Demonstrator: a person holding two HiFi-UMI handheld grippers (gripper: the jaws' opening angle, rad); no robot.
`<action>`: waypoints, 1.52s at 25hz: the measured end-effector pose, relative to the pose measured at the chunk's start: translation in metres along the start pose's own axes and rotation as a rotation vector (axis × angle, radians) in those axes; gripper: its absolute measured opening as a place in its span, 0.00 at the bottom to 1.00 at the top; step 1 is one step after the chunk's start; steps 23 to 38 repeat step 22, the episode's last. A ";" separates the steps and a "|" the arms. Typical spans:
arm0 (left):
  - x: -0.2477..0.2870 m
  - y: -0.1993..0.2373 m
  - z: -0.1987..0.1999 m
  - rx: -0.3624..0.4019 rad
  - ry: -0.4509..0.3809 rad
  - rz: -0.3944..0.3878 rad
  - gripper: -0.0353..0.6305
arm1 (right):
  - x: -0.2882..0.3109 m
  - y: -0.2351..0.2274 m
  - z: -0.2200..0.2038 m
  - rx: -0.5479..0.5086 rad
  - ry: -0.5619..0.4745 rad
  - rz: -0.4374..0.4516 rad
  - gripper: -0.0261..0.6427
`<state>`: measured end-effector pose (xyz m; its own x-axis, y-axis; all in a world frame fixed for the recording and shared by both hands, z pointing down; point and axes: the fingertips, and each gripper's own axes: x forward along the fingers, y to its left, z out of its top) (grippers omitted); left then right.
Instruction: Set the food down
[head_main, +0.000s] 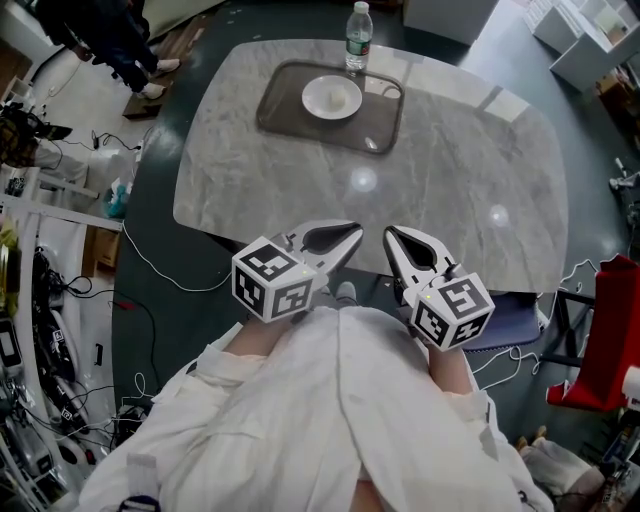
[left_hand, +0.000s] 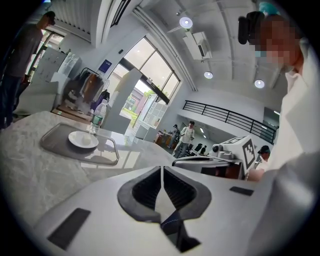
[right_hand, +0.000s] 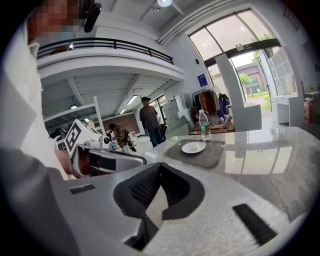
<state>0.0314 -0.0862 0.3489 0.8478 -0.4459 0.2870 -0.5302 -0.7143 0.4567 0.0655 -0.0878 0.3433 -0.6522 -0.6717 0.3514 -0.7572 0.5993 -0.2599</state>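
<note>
From the head view, the left gripper and the right gripper hovered side by side over the near edge of a grey marble table, held out from white sleeves. At the far side a grey tray held a white plate with a pale lump at its middle, too small to identify. A water bottle stood upright just beyond the tray. The wide stretch of table between grippers and tray was bare. Only this view showed the dark floor with cables trailing at the left. The left gripper view showed its jaws pressed together with nothing between them, and behind them a tall hall with big windows and a railed balcony. The right gripper view showed that pair likewise closed and empty, with a person standing beyond the table's corner.
</note>
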 end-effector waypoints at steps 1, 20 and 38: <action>0.000 0.001 0.000 -0.005 -0.003 -0.001 0.09 | 0.000 0.000 0.000 -0.003 0.003 -0.001 0.04; 0.000 -0.004 -0.003 -0.008 0.019 -0.032 0.09 | 0.002 0.002 -0.003 -0.015 0.037 -0.005 0.04; 0.000 -0.004 -0.002 -0.008 0.018 -0.037 0.09 | 0.004 0.002 -0.003 -0.014 0.038 -0.003 0.04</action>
